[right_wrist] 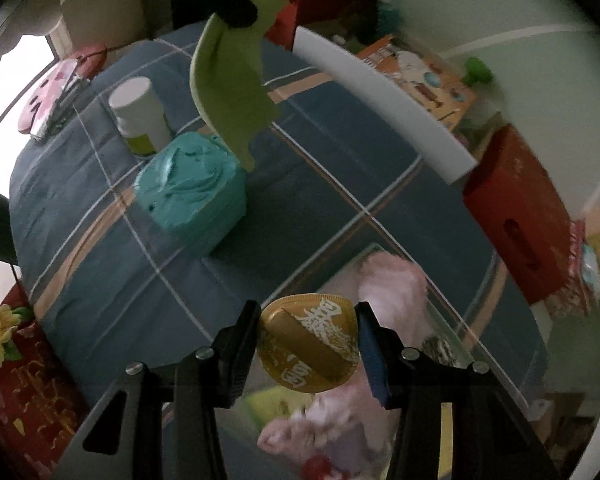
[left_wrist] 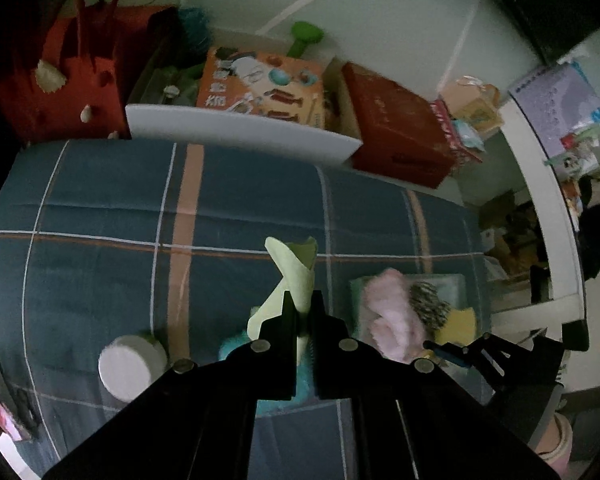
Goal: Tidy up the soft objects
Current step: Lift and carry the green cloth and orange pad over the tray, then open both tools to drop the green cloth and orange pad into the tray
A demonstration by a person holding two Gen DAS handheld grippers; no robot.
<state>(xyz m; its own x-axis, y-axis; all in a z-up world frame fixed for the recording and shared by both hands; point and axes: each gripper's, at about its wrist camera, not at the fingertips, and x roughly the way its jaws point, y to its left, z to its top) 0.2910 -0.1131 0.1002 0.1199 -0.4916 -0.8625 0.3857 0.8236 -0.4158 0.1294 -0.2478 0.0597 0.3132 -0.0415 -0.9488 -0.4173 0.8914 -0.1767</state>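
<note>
My left gripper (left_wrist: pixel 302 300) is shut on a light green cloth (left_wrist: pixel 290 270), which hangs lifted above the plaid bed cover (left_wrist: pixel 100 208). In the right wrist view the same green cloth (right_wrist: pixel 232 92) dangles from the left gripper (right_wrist: pixel 236 8) over a folded teal towel (right_wrist: pixel 192 192). My right gripper (right_wrist: pixel 306 340) is shut on a round gold packet (right_wrist: pixel 308 344), held above a clear tray (right_wrist: pixel 452 320). A pink fluffy item (right_wrist: pixel 396 280) lies in that tray. In the left wrist view the pink fluffy item (left_wrist: pixel 388 312) lies beside a grey striped piece (left_wrist: pixel 428 304).
A white-capped bottle (right_wrist: pixel 140 116) stands next to the teal towel. A white board (left_wrist: pixel 240 132), an orange box (left_wrist: pixel 260 84), a red box (left_wrist: pixel 400 124) and a red bag (left_wrist: pixel 72 72) line the bed's far edge. A pink object (right_wrist: pixel 48 96) lies at the left corner.
</note>
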